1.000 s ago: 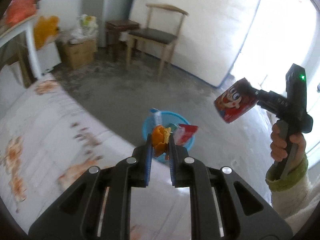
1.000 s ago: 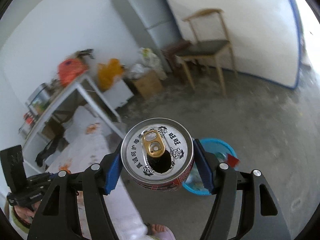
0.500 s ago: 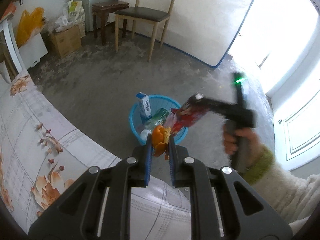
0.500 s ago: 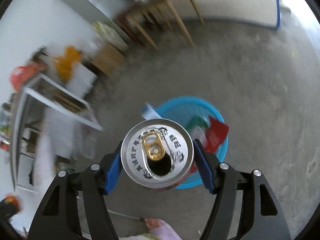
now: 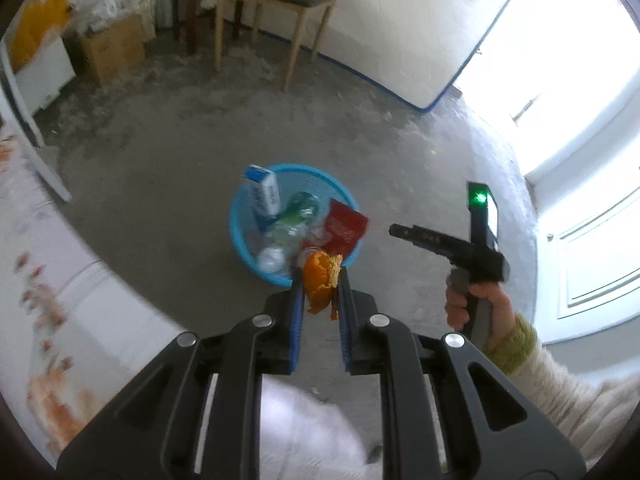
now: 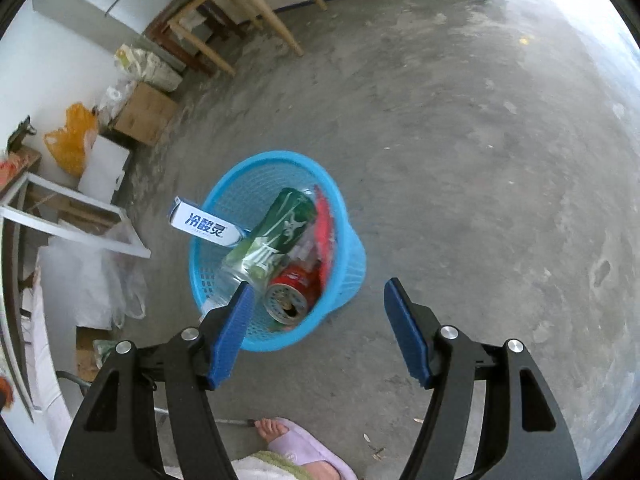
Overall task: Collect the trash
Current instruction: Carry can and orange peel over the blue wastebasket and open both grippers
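Note:
My left gripper (image 5: 321,280) is shut on a piece of orange peel (image 5: 318,268), held just above the near rim of the blue basket (image 5: 240,236) on the floor. My right gripper (image 6: 320,286) stands open and empty above the basket (image 6: 256,160), pointing down into it. In the left wrist view the right gripper (image 5: 396,231) hangs to the right of the basket, in a person's hand. A red can (image 6: 288,296) lies inside the basket, top facing up, beside a green can (image 6: 280,224), a white and blue box (image 6: 204,224) and a red wrapper (image 5: 344,228).
A table with a floral cloth (image 5: 60,300) fills the near left. A wooden chair (image 5: 280,0) and a cardboard box (image 5: 112,48) stand at the far wall. A foot in a slipper (image 6: 296,440) is just below the right gripper. Bare concrete floor surrounds the basket.
The red can has left the right gripper and now lies in the basket. Both grippers have come down towards the basket. The left gripper still grips the peel.

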Demonstrator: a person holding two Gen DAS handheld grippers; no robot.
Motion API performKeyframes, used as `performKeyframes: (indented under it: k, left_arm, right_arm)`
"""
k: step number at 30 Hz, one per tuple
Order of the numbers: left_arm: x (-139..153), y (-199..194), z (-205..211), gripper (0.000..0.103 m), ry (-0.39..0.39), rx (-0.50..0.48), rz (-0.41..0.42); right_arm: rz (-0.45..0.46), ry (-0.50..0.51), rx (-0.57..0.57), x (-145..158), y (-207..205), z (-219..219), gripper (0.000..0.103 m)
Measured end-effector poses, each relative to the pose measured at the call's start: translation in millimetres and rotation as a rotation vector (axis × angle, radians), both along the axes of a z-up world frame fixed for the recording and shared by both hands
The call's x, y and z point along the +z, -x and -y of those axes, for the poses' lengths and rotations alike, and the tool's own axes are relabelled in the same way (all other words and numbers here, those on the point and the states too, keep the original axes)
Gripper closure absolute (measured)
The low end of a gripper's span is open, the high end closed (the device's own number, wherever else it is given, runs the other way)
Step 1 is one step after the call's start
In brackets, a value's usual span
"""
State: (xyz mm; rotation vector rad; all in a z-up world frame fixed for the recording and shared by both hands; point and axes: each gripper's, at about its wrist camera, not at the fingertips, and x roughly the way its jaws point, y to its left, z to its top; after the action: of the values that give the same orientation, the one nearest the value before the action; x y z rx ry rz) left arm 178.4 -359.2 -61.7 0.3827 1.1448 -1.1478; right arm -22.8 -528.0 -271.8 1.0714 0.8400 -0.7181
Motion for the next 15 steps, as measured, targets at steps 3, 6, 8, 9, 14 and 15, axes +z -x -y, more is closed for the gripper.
performKeyframes:
  k: [3, 6, 8, 9, 14, 15]
  left_arm:
    - [-10.9, 4.2, 34.6, 0.089, -0.001, -0.019, -0.035]
    - [-23.4, 5.7, 73.6, 0.049, 0.016, -0.003, -0.036]
    - [-28.7, 6.4, 84.5, 0.037, 0.026, 0.053, -0.023]
    - [-31.2, 6.2, 86.8, 0.037, 0.034, 0.065, -0.037]
    - [-14.8, 9.9, 59.3, 0.032, 0.06, 0.113, -0.066]
    - [-8.1, 11.0, 51.1, 0.031, 0.064, 0.113, -0.046]
  right_arm:
    - [0.002, -0.003, -0.02, 8.8, 29.0, -2.2, 0.037]
    - [-0.005, -0.012, -0.022, 12.6, 43.7, -9.5, 0.037]
    - [-0.008, -0.024, -0.027, 14.3, 53.8, -13.1, 0.037]
    - [-0.003, -0.028, -0.03, 16.0, 58.4, -15.1, 0.037]
    - [0.025, 0.004, -0.003, 34.2, 66.9, -28.1, 0.037]
    - [0.029, 0.016, 0.009, 39.2, 66.3, -30.6, 0.037]
